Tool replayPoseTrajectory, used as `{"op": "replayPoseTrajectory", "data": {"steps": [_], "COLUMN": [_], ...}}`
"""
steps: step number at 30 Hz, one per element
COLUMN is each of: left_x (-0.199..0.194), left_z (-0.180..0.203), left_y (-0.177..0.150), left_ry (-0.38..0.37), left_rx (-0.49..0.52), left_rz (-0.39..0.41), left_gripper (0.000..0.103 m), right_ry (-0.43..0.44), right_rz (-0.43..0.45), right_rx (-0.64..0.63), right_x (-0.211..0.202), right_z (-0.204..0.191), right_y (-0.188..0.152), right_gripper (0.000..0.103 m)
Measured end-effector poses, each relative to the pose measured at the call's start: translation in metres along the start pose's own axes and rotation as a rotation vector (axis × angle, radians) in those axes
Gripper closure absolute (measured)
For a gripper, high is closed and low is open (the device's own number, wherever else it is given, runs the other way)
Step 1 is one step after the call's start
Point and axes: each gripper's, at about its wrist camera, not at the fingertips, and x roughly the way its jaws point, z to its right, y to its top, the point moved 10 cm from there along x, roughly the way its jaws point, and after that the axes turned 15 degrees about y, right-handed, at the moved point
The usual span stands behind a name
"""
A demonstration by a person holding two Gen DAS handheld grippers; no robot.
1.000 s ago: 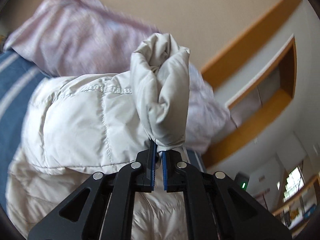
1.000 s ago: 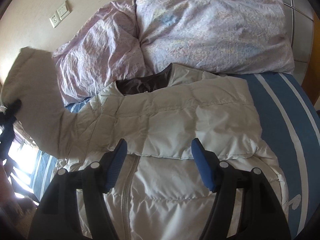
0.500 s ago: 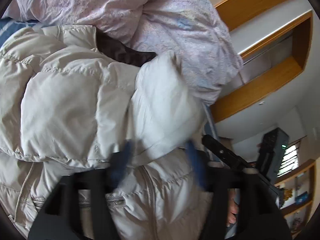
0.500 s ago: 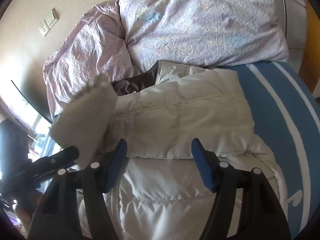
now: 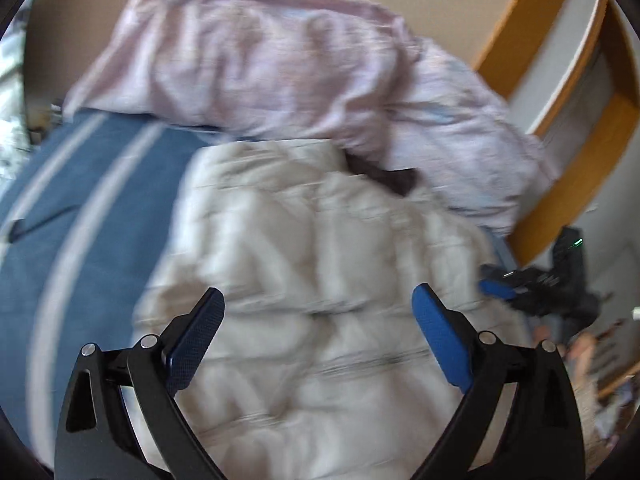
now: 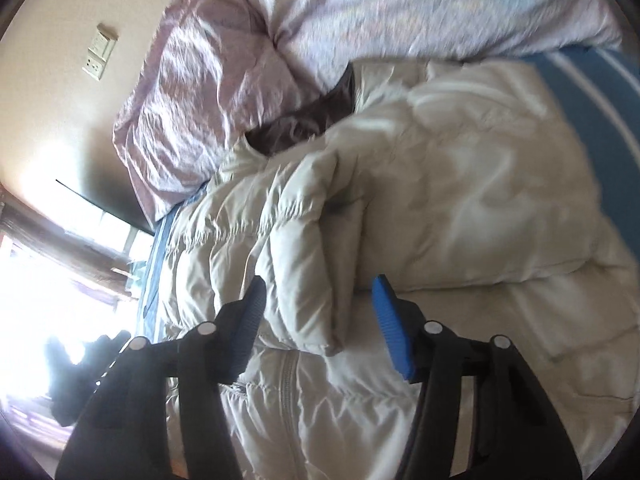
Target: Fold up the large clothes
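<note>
A cream puffer jacket (image 5: 320, 264) lies on the blue striped bed, collar toward the pillows; it also shows in the right wrist view (image 6: 440, 208). Both sleeves lie folded across its chest: one sleeve (image 6: 296, 248) runs down to a cuff near the zipper (image 6: 288, 396). My left gripper (image 5: 316, 332) is open and empty above the jacket's middle. My right gripper (image 6: 318, 320) is open, its jaws to either side of the folded sleeve's cuff end, not closed on it. The right gripper also shows in the left wrist view (image 5: 532, 280) at the bed's right edge.
Two lilac pillows (image 5: 280, 64) (image 6: 420, 8) lie against the wall behind the collar. Blue sheet with white stripes (image 5: 80, 208) is bare left of the jacket. A wooden frame (image 5: 560, 184) stands right of the bed. A bright window (image 6: 48, 288) and wall sockets (image 6: 98, 54) are left.
My left gripper laid the sleeve it held across the jacket, let go and opened, then drew back. My right gripper moved in over the folded sleeve.
</note>
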Motion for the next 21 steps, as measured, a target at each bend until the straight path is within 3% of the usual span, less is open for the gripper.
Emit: {"op": "replayPoseTrajectory", "data": {"steps": [3,5,6,9,13,15,19,21], "left_x": [0.005,0.010,0.012,0.015,0.021,0.021,0.026,0.026], "left_z": [-0.039,-0.059,-0.067,-0.085,-0.091,-0.090,-0.088,-0.089], "left_y": [-0.014,-0.021,-0.023,-0.027,-0.029,-0.031,-0.035,-0.036], "left_ry": [0.105,0.137,0.145,0.166,0.181,0.179,0.177,0.178], "left_rx": [0.004,-0.013,-0.026,-0.051,-0.054,-0.049,-0.030,-0.022], "left_rz": [-0.011,-0.033,-0.042,-0.055,-0.061,-0.063,-0.074,-0.078], "left_gripper": [0.007,0.007,0.007,0.007,0.007,0.007,0.007,0.007], "right_ry": [-0.027,-0.049,-0.051,-0.091,-0.163,-0.219,-0.312,-0.305], "right_rz": [-0.036,-0.056,-0.059,-0.019,0.176,0.227,0.098,0.089], "right_rx": [0.001,-0.003,-0.007,-0.082,-0.309,-0.358,-0.212,-0.187], "right_x": [0.015,0.022,0.025,0.023,-0.005,-0.010,0.021,0.025], "right_z": [0.003,0.006,0.005,-0.009,-0.054,-0.056,0.004,0.017], "right_y": [-0.006,-0.008,-0.008,0.001,0.032,0.039,0.028,0.022], "right_gripper": [0.050,0.057,0.069,0.088,0.091,0.091,0.091,0.091]}}
